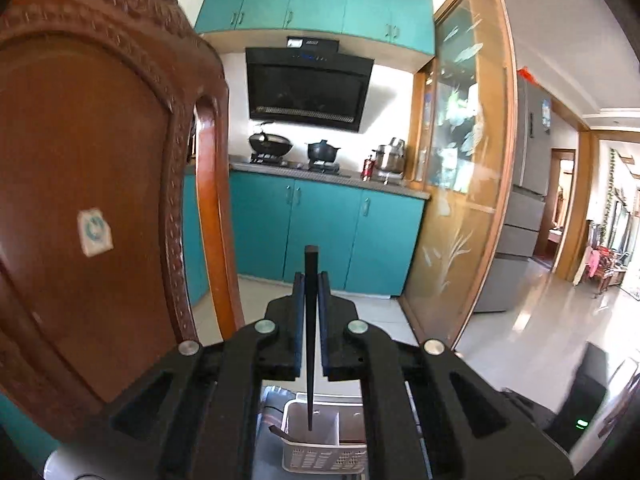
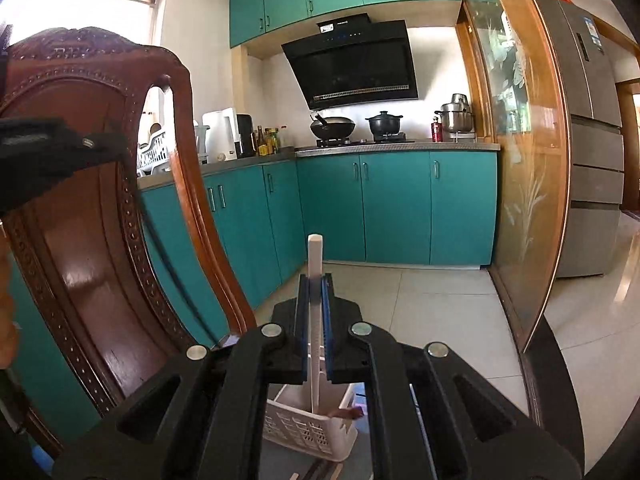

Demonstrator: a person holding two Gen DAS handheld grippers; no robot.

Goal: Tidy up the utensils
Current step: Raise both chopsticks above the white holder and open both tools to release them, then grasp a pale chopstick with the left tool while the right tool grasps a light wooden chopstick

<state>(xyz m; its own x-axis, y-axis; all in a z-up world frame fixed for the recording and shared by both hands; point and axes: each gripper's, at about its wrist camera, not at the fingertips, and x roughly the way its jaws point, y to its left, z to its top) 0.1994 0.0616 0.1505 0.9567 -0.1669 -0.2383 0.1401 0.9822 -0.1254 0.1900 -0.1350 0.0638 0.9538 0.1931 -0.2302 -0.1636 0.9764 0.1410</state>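
Teal kitchen: left gripper (image 1: 311, 280) jaws clench one black chopstick (image 1: 311, 320); right gripper (image 2: 316, 280) jaws, one white chopstick (image 2: 315, 320).

Black chopstick (image 1: 311, 320), white chopstick (image 2: 315, 320)

white basket (image 1: 320, 460) partly hidden, chair (image 1: 80, 200) cut off

A carved wooden chair back (image 1: 92, 184) stands close on the left of the hand-held gripper. Ahead are teal base cabinets (image 2: 396, 208) under a counter (image 2: 400, 147) bearing a wok (image 2: 333, 127), a black pot (image 2: 383, 122) and a steel pot (image 2: 456, 114). Above them hangs a black range hood (image 1: 306, 88). To the right stands a grey refrigerator (image 2: 588, 152).
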